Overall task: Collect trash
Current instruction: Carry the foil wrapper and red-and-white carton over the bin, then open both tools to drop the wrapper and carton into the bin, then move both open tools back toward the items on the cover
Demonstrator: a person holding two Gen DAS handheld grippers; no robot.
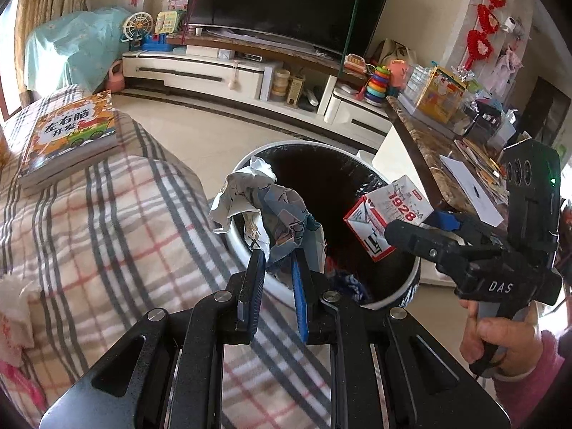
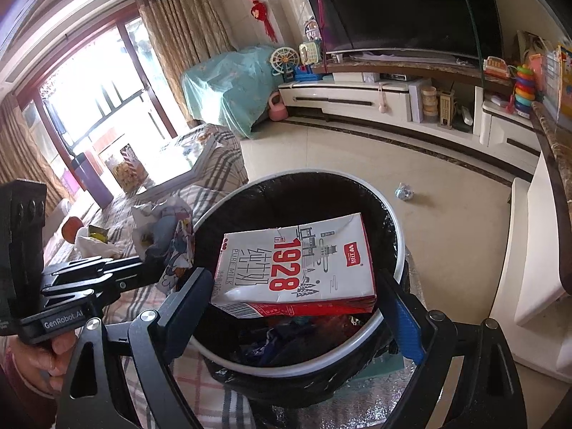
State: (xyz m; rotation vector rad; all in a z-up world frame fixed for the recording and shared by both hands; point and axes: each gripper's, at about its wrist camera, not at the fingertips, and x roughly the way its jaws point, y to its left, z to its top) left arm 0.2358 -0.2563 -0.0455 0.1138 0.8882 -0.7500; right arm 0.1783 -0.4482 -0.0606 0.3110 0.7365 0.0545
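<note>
My left gripper (image 1: 277, 252) is shut on a crumpled printed paper (image 1: 266, 207) and holds it over the near rim of the round trash bin (image 1: 250, 246), which has a black liner. My right gripper (image 2: 296, 286) is shut on a white and red "1928" milk carton (image 2: 296, 264) and holds it above the bin's opening (image 2: 397, 221). The carton (image 1: 386, 218) and the right gripper (image 1: 411, 230) also show in the left wrist view. The paper (image 2: 168, 236) and the left gripper (image 2: 153, 268) show at the left of the right wrist view. Dark wrappers (image 2: 279, 339) lie in the bin.
A plaid-covered sofa (image 1: 125, 243) lies left of the bin, with a picture book (image 1: 71, 132) on it. A marble-topped counter (image 1: 429, 150) with boxes stands at the right. A small crumpled scrap (image 2: 404, 191) lies on the tile floor. A TV stand (image 1: 250, 71) lines the far wall.
</note>
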